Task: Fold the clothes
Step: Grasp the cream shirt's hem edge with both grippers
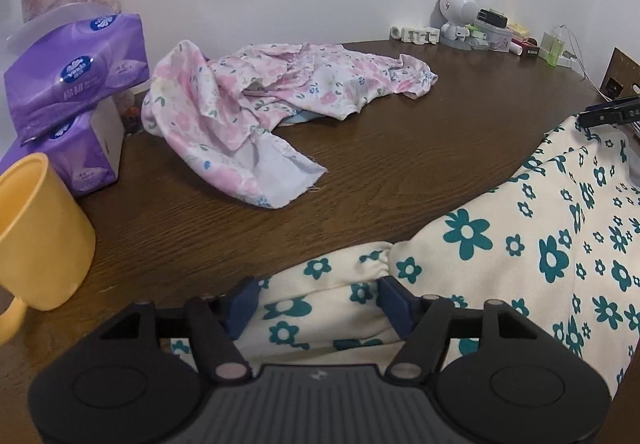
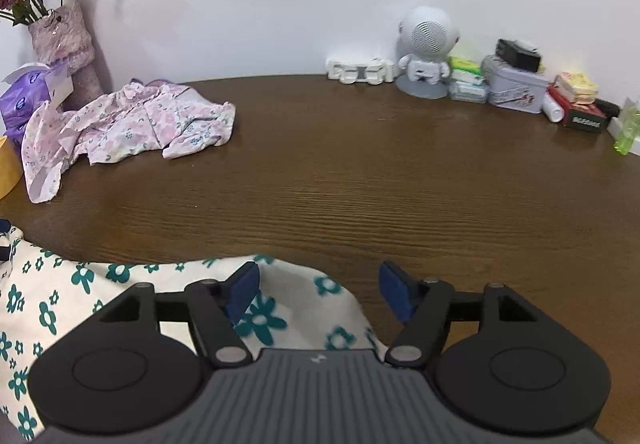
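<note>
A cream garment with teal flowers (image 1: 520,244) lies on the near part of the brown table; it also shows in the right wrist view (image 2: 80,292). My left gripper (image 1: 318,302) is open, its jaws wide apart over the garment's gathered edge. My right gripper (image 2: 320,294) is open over the garment's right corner, with the cloth lying between the blue pads. A crumpled pink floral garment (image 1: 256,100) lies at the back left, and shows in the right wrist view (image 2: 128,124) too.
A yellow mug (image 1: 36,236) and purple tissue packs (image 1: 76,84) stand at the left, a vase (image 2: 66,44) behind them. A white astronaut figure (image 2: 426,52), a tin (image 2: 516,88) and small boxes line the back wall. Brown wooden table (image 2: 360,172).
</note>
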`<state>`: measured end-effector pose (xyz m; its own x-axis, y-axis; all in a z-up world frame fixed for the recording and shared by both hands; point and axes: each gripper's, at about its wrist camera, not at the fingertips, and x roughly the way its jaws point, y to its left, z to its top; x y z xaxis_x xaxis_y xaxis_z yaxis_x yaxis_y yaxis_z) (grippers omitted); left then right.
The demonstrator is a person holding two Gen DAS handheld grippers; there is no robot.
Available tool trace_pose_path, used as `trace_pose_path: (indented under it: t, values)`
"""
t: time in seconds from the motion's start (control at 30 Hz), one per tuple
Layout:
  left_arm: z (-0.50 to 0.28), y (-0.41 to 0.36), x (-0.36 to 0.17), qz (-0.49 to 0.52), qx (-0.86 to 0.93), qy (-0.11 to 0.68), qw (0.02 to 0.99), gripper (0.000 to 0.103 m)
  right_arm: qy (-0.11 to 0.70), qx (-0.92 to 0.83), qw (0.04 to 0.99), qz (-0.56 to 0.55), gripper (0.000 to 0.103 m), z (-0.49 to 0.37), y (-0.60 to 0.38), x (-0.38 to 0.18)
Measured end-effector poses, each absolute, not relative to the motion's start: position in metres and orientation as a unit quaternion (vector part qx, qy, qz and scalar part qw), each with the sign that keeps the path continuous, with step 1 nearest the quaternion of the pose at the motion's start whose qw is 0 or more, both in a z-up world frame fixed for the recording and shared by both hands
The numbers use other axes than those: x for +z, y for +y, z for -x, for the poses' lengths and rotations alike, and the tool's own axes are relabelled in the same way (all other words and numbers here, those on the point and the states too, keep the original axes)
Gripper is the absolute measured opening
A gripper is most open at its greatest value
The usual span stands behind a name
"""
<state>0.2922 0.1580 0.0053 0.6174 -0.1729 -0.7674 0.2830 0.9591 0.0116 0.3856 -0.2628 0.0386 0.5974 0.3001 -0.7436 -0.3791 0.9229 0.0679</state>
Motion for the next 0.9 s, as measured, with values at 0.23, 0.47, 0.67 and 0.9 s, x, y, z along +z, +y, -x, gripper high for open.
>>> trace_pose_path:
  t: [0.23,0.47,0.67,0.9]
  values:
    - [-0.293,0.158,0.007,-0.049,-0.114,0.423,0.898,0.059,0.437,0.205,0.875,0.03,0.059,-0.401,-0.251,0.028]
    - [-0.29,0.15,0.011,-0.011,-0.078,0.424,0.902,0.007,0.451,0.206,0.868,0.023,0.016,-0.396,-0.246,0.025]
    - [-0.282,0.139,0.012,0.006,-0.043,0.407,0.913,0.002,0.425,0.214,0.879,0.033,0.004,-0.386,-0.241,0.036]
    - [-0.266,0.136,0.043,0.025,-0.025,0.348,0.937,0.001,0.383,0.219,0.897,0.018,0.004,-0.376,-0.238,0.064]
